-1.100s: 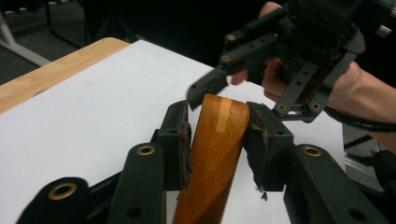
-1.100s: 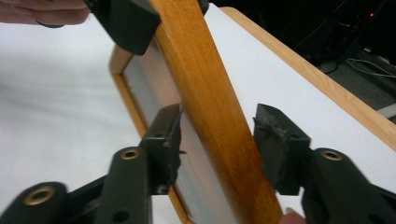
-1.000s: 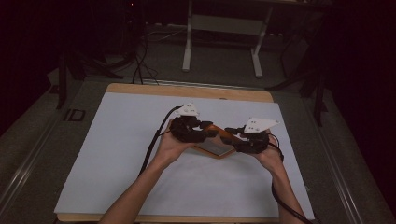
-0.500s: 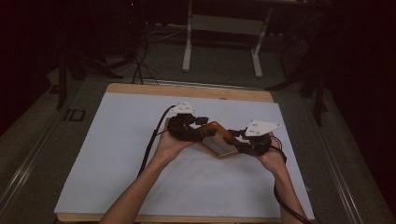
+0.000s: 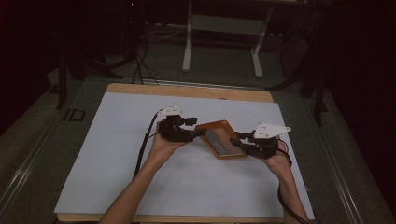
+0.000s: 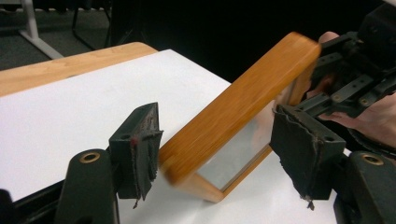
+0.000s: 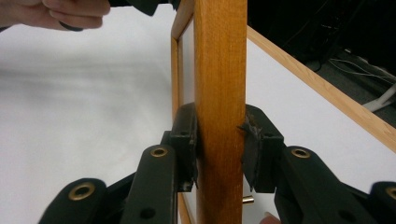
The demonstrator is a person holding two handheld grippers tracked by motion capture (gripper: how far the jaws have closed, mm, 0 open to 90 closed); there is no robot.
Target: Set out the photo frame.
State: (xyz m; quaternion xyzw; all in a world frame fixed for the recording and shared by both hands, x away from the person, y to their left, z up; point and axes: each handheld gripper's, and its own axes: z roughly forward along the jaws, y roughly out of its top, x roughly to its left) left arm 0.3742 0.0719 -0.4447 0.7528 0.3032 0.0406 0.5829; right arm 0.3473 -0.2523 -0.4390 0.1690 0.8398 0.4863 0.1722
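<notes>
One wooden frame [image 5: 222, 139] held above the white table [image 5: 116, 140], its far end cut off in the right gripper view. Right gripper [image 7: 218, 149] clamped on the frame's edge. Left gripper [image 6: 219, 154] spread wide around one corner, not touching.

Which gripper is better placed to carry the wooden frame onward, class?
Probably the right. The right gripper is shut on the wooden frame, a jaw pressed on each face of its edge. The left gripper is open: the frame's end lies between its jaws with gaps on both sides.
</notes>
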